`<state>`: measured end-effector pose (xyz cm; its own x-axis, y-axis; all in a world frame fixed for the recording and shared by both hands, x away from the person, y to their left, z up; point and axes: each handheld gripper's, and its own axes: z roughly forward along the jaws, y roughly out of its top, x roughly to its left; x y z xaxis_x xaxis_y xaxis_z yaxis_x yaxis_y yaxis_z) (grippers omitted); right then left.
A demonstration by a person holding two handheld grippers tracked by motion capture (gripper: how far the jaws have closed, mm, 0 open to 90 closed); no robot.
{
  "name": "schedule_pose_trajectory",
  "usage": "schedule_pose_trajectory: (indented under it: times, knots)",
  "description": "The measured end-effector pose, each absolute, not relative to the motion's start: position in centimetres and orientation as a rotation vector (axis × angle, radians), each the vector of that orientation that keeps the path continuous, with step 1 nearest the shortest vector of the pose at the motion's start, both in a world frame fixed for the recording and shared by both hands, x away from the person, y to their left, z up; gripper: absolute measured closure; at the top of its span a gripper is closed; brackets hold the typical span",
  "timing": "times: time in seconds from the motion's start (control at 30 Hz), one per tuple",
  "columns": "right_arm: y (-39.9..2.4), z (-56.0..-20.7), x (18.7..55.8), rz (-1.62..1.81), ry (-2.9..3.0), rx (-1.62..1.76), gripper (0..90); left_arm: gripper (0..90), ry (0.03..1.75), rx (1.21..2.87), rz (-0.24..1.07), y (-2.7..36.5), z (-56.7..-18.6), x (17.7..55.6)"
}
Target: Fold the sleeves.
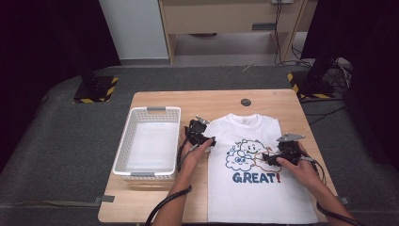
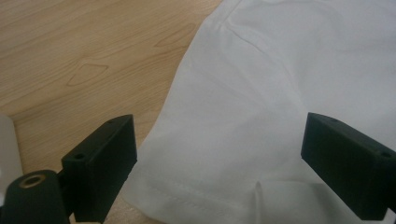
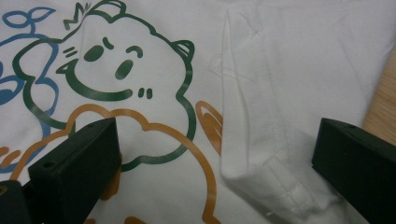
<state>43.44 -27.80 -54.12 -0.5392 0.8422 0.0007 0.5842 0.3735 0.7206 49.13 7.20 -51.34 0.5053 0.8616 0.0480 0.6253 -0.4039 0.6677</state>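
Your high view reads "GREAT!" on the T-shirt point(image 1: 254, 165); your right gripper point(image 3: 215, 158) view shows the folded sleeve point(image 3: 261, 140). Both grippers' jaws stand apart, left gripper point(image 2: 219, 163) too

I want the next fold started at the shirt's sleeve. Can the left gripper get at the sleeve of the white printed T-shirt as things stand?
Probably yes: the left gripper has open jaws straddling the white T-shirt's sleeve, with nothing lying between.
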Motion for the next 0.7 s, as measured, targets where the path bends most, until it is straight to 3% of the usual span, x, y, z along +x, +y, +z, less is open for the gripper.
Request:
schedule_pose_trajectory:
  times: [0.6,0.7]
  knots:
    - [-27.8,-54.1,43.4,0.967,2.271,1.243,1.2,11.5,1.304,2.109,0.491,7.8,-52.9,49.0]
    - [-27.8,-54.1,43.4,0.967,2.271,1.244,1.2,15.2,1.289,2.119,0.483,7.6,-52.8,48.9]
